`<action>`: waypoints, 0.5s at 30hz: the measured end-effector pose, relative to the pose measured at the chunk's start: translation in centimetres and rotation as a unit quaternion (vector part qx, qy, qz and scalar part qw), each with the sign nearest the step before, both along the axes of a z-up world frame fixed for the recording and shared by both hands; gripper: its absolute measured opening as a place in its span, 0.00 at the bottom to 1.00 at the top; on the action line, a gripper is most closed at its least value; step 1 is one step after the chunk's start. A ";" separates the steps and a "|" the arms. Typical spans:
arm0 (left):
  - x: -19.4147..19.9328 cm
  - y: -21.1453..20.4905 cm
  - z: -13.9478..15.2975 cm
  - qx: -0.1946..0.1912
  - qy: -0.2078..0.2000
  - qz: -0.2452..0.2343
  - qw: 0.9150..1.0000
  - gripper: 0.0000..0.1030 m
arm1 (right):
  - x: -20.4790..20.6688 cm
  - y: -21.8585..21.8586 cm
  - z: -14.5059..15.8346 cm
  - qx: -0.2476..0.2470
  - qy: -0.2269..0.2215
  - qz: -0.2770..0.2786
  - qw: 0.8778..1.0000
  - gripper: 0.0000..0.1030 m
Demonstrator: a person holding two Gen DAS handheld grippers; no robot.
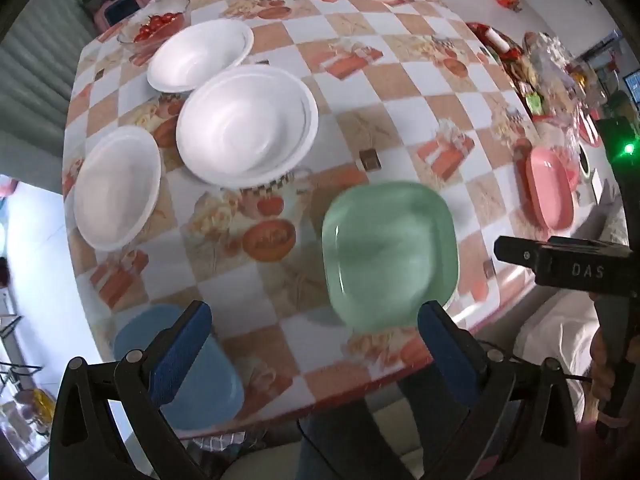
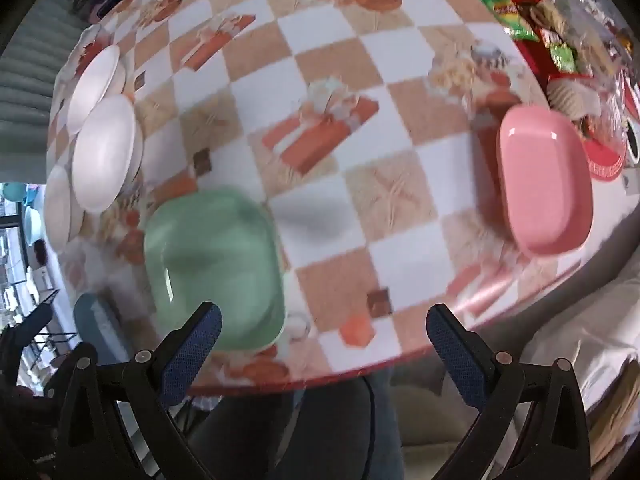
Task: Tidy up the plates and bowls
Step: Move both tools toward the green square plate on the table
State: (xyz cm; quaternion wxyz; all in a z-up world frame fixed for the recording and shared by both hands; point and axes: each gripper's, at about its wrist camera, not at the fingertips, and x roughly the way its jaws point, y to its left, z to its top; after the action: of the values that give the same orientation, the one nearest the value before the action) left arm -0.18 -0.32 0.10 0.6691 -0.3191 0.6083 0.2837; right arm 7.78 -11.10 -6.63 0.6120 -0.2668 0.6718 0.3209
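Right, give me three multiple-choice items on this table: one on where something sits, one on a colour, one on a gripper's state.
1. Where is the pink dish relative to the green plate?
A. stacked on it
B. apart, toward the table's right edge
C. under the white bowls

2. What colour is the plate at the near-left table edge, beside the left gripper?
A. blue
B. yellow
C. black

3. What state is the right gripper in?
A. shut on the green plate
B. shut on a bowl
C. open, holding nothing

Answers: 1 B, bare tablecloth lies between them; 2 A, it shows blue in the left wrist view; 3 C, its blue pads stand wide apart with nothing between.
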 end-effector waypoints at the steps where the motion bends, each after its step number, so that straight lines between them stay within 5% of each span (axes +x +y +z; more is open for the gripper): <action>1: -0.1 -0.3 0.1 -0.001 0.005 -0.005 1.000 1.00 | -0.3 -0.2 0.1 0.000 0.003 -0.004 1.000 1.00; 7: -0.2 -1.1 0.7 -0.021 0.019 -0.025 0.999 1.00 | -2.2 -0.5 0.5 -0.003 0.006 -0.003 1.000 1.00; 15: -0.7 -0.7 1.7 -0.003 0.009 -0.025 1.000 1.00 | -2.4 0.0 1.6 0.004 0.010 -0.008 1.000 1.00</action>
State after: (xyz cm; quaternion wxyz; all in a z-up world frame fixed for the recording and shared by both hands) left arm -0.91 -0.98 1.81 0.6696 -0.3030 0.6230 0.2679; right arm 5.42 -11.07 -5.03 0.6087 -0.2557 0.6790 0.3210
